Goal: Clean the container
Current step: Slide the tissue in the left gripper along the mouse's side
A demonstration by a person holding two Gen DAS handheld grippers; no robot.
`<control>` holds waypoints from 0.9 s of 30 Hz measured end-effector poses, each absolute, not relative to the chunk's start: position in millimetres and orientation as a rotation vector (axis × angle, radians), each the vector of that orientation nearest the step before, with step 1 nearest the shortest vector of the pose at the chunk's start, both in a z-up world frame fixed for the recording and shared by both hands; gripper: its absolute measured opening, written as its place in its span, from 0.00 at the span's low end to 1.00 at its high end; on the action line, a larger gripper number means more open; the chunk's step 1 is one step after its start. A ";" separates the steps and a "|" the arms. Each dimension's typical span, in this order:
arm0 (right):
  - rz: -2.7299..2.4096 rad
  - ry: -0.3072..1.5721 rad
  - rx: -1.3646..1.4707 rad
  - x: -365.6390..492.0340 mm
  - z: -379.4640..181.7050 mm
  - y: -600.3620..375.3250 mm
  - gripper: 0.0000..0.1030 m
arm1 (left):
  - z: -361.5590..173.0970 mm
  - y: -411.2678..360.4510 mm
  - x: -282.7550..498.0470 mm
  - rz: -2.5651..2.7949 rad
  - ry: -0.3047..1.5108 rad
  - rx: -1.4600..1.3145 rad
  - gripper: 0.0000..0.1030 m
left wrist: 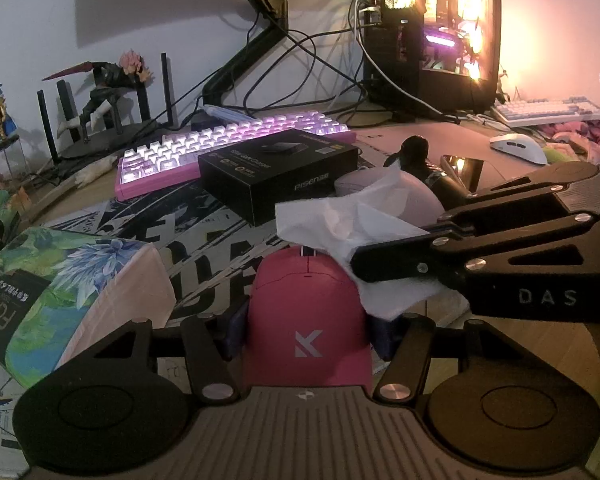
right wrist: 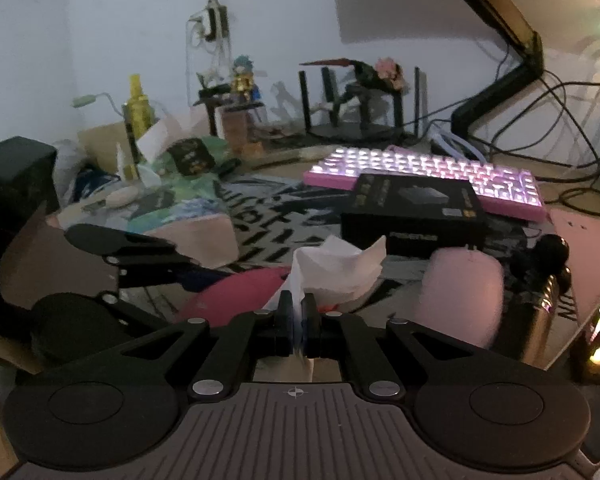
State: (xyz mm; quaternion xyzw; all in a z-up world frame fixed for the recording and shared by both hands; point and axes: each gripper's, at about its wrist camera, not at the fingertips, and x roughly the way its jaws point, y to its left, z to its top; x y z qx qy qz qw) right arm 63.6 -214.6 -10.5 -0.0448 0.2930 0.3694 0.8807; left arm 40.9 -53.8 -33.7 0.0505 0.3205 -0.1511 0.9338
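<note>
Wiping is the step I judge to be in hand, though the thing being wiped is a pink mouse [left wrist: 307,320] rather than anything I would call a container; no container shows plainly in either view. My left gripper [left wrist: 307,334] is clamped on the mouse, its blue pads [left wrist: 236,330] pressed against both flanks, the tail with the white logo toward the camera and the wheel end pointing away over the printed desk mat [left wrist: 204,248]. My right gripper [right wrist: 298,314] has its jaws drawn in narrow on a crumpled white tissue [right wrist: 340,270], a strip of which trails back between the fingers. In the left view the tissue [left wrist: 340,220] drapes over the front right shoulder of the mouse, touching it, with the right gripper [left wrist: 396,268] coming in from the right. I cannot tell whether the mouse rests on the mat or is lifted just clear. Behind it lie a black charger box [left wrist: 280,172], overlapping the front of a lit pink keyboard [left wrist: 236,148], and a pale mouse [right wrist: 460,292] just beyond the tissue. Next, I think, the tissue should be drawn back along the shell toward the logo with light pressure, while the left grip holds firm so the mouse does not twist; the thin paper could tear or slip from the jaws.
</note>
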 end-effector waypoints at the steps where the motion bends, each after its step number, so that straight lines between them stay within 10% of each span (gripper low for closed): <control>1: 0.764 0.613 -0.094 64.8 -11.4 -215.3 0.05 | -33.7 -53.8 40.8 -0.309 0.655 0.104 0.58; 27: 0.819 0.598 -0.109 64.2 -3.6 -200.7 0.05 | -33.8 -51.9 41.1 -0.310 0.656 0.101 0.57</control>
